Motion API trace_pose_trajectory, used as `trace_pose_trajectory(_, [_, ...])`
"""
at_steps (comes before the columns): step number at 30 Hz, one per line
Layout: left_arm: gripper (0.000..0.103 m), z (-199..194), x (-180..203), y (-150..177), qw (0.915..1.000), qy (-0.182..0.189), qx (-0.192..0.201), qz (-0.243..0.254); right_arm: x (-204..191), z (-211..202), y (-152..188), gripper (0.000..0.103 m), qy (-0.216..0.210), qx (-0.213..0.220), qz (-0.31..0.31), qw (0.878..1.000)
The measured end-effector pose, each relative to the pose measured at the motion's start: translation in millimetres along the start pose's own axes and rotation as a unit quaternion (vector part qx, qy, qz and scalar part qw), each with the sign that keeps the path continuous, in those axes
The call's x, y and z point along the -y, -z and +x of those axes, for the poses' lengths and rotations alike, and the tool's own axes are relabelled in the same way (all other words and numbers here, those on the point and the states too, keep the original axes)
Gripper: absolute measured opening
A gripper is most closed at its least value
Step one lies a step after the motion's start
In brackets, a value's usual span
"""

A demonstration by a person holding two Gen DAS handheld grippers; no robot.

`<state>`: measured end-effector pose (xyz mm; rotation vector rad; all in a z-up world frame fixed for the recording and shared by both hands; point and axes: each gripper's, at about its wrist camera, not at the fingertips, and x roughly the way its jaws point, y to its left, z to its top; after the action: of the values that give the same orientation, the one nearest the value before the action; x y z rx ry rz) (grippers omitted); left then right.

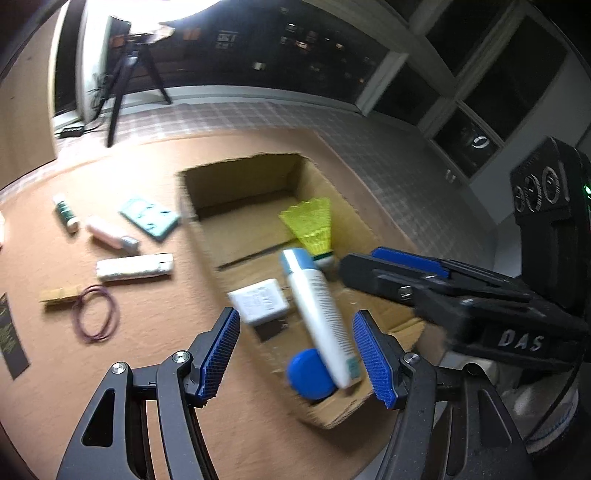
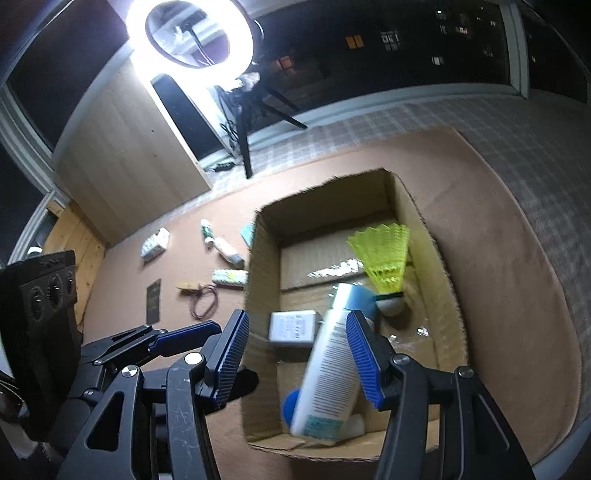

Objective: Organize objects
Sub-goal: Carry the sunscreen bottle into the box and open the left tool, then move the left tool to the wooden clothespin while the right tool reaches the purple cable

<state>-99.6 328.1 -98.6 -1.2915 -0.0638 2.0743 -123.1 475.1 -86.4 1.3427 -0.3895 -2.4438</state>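
Note:
An open cardboard box (image 1: 192, 221) (image 2: 258, 295) stands on a brown mat. A white tube with a blue cap (image 1: 317, 314) (image 2: 328, 373), blurred, leans slantwise inside it over a blue round thing (image 1: 308, 374). A yellow shuttlecock (image 1: 312, 225) (image 2: 384, 258) and a white adapter (image 1: 258, 301) (image 2: 291, 328) also lie in the box. My left gripper (image 1: 295, 315) hovers open over the box's near end, and its pads do not touch the tube. My right gripper (image 2: 295, 315) is open too, with the tube beside its right finger and no grip showing.
Left of the box, the mat holds a small green-and-white bottle (image 1: 66, 214), a white bottle (image 1: 110, 232), a teal card (image 1: 149, 218), a white packet (image 1: 135, 267), a clothespin (image 1: 59, 295) and rubber bands (image 1: 96, 312). A tripod (image 1: 125, 81) with a ring light (image 2: 192, 33) stands behind.

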Motion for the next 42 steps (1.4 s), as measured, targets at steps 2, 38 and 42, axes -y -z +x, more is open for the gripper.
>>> trace_pose_trajectory(2, [0.067,-7,-11,1,0.9999,-0.009,0.004,-0.008,-8,1,0,0.051,-0.002,0.004,-0.003,1.000])
trace_pose_trajectory(38, [0.067,-21,-197,0,0.9865,-0.124,-0.012,-0.106,-131,94,29,0.056,0.001,-0.065,-0.071,0.995])
trace_pose_trajectory(42, [0.067,-5,-197,-3,0.9865,-0.131,-0.024,-0.096,-131,101,31,0.056,0.004,-0.072,-0.067,0.995])
